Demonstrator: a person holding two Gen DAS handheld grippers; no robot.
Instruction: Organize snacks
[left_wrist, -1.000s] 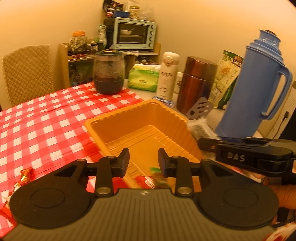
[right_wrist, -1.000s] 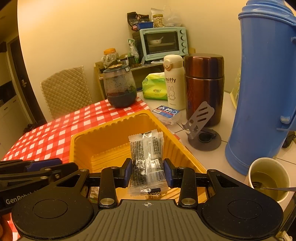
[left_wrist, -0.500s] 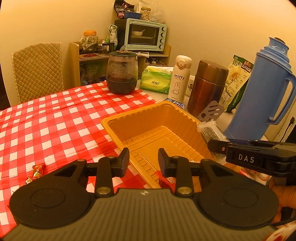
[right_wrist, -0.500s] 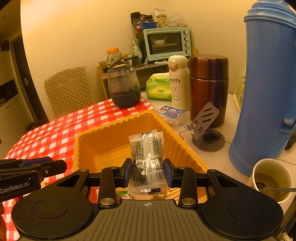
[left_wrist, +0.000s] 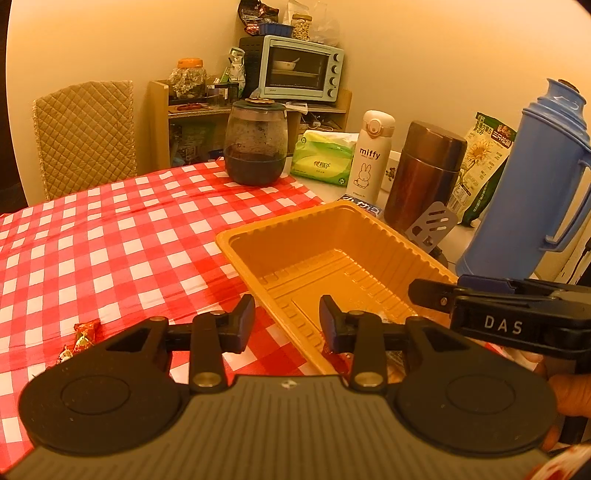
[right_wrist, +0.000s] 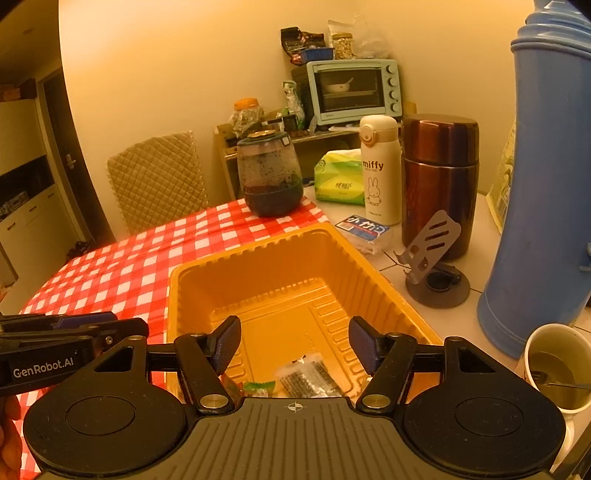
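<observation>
- Jaws of the right gripper had just been opening and stood wide — nothing between them.
- Clear snack packet lay in the orange tray at its 6 o'clock end.
- Left gripper gaped empty, its jaws just widened, over the tray's 8 o'clock rim.
- Wrapped candies lay at 9 o'clock on the checked cloth.

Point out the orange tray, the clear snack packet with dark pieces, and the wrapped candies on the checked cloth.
orange tray (right_wrist: 373, 273): right wrist view, right rim.
clear snack packet (right_wrist: 308, 380): right wrist view, middle of the wrapper.
wrapped candies (left_wrist: 83, 334): left wrist view, red-and-gold wrapper.
</observation>
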